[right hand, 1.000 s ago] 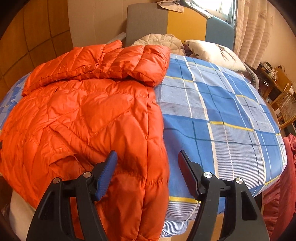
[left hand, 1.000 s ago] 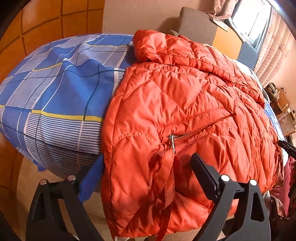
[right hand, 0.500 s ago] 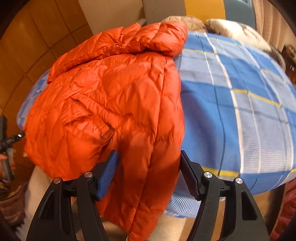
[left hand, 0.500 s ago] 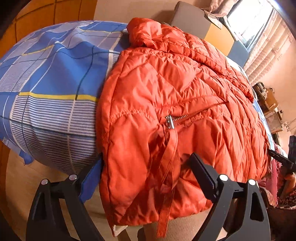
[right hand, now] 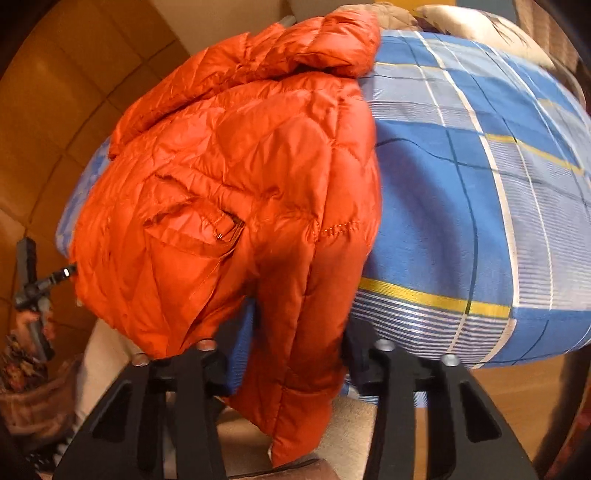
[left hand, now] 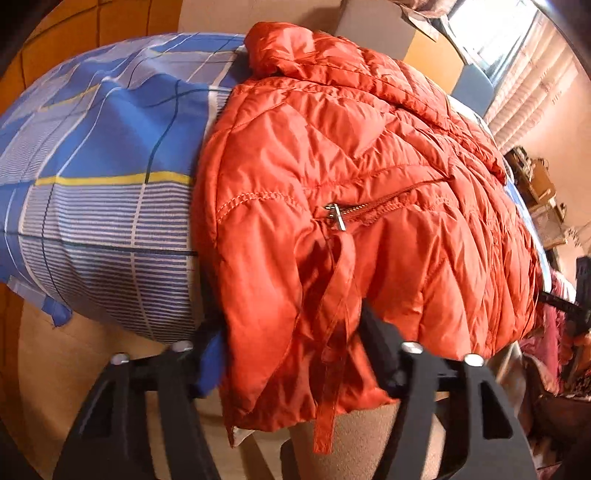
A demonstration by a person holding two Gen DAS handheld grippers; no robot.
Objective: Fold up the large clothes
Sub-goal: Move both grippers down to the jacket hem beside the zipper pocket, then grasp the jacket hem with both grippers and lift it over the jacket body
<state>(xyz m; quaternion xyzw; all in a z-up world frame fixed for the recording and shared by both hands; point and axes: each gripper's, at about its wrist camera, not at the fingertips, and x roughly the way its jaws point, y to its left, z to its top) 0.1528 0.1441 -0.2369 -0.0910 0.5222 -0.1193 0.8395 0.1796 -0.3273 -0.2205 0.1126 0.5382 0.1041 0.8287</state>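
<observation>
A quilted orange jacket (left hand: 332, 166) lies flat on a bed with a blue checked sheet (left hand: 103, 147), its hem hanging over the near edge. My left gripper (left hand: 293, 358) straddles the hem's left corner below the pocket zip pull (left hand: 338, 216). Its jaws are closing, and the pads press the bunched fabric and a dangling strap (left hand: 332, 332). In the right wrist view the jacket (right hand: 240, 166) covers the left part of the sheet (right hand: 461, 203). My right gripper (right hand: 295, 354) is at the hem's right corner. Its jaws are closing too, and they pinch the hanging fabric.
Pillows (right hand: 461, 18) and a grey-and-yellow headboard (left hand: 373, 26) are at the bed's far end. Wooden wall panels (right hand: 55, 110) run along the left. A cluttered shelf (left hand: 535, 184) and a curtain (left hand: 535, 74) stand to the right. A beige bed base (left hand: 369, 443) shows below the hem.
Both pairs of jaws have narrowed from wide open onto the jacket's hem corners. The right view has tipped down toward the bed edge, and the hem now bunches between the pads.
</observation>
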